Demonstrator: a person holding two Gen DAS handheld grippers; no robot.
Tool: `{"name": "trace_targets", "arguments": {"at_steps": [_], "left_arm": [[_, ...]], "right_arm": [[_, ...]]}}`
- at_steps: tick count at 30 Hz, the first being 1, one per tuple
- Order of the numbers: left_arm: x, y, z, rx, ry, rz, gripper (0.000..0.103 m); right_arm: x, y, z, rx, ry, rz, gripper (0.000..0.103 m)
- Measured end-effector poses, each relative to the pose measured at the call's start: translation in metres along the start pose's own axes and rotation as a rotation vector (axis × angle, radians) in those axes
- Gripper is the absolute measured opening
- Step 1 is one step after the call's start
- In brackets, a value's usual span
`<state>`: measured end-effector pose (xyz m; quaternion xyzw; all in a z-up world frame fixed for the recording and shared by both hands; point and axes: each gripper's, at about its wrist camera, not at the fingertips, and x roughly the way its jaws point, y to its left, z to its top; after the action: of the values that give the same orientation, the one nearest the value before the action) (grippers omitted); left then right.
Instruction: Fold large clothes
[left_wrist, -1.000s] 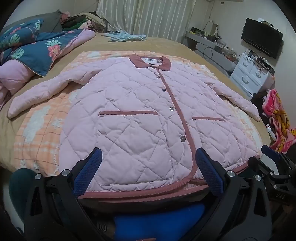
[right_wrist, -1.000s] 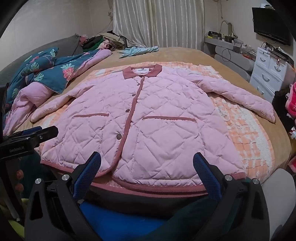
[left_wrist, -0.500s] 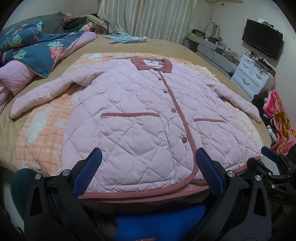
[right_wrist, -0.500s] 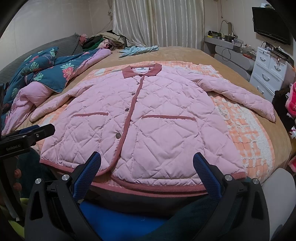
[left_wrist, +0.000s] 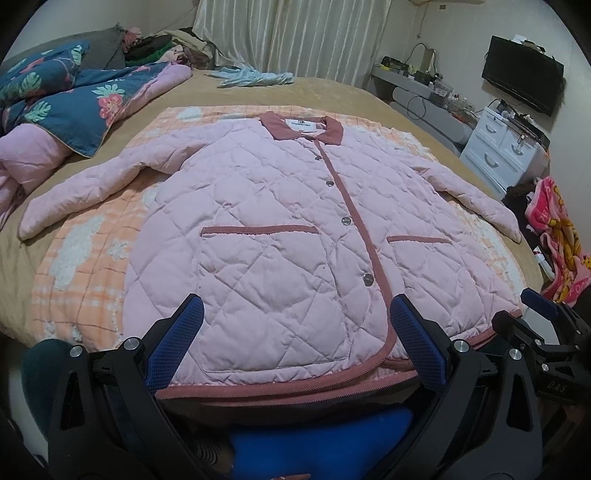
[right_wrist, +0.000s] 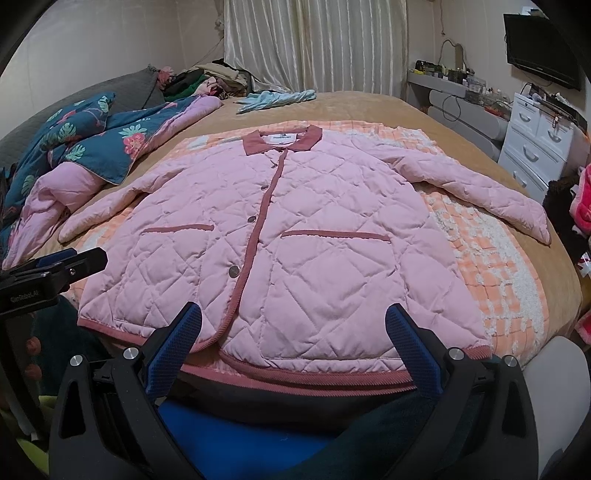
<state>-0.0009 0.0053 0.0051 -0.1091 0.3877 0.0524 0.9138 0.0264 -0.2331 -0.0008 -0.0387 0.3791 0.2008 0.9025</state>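
A pink quilted jacket (left_wrist: 280, 236) with dark pink trim lies flat, buttoned, front up on the bed, collar at the far side, both sleeves spread out; it also shows in the right wrist view (right_wrist: 295, 236). My left gripper (left_wrist: 295, 336) is open and empty, just short of the jacket's hem on its left half. My right gripper (right_wrist: 291, 336) is open and empty, just short of the hem on the right half. Each gripper shows at the edge of the other's view.
An orange checked blanket (left_wrist: 74, 266) lies under the jacket on the tan bed (right_wrist: 369, 107). A floral quilt (left_wrist: 74, 107) is piled at the left. A light blue garment (left_wrist: 255, 77) lies at the far side. White drawers (left_wrist: 506, 147) stand at the right.
Both grippers have moved a little lower and closer to the jacket's hem. The jacket has not moved.
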Motion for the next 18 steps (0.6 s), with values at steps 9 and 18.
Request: {"name": "trace_targets", "arguments": {"at_steps": [9,18], "left_arm": [[-0.0004,0.0005,-0.0007,0.000,0.000,-0.002,0.094],[0.0051,0.0034,0.0071,-0.002,0.007,0.011,0.094]], "right_arm": [[0.0024,0.0000,0.0055,-0.004,0.007,0.004,0.099],[0.0078,0.0032,0.0075,-0.005,0.015,0.007,0.099]]}}
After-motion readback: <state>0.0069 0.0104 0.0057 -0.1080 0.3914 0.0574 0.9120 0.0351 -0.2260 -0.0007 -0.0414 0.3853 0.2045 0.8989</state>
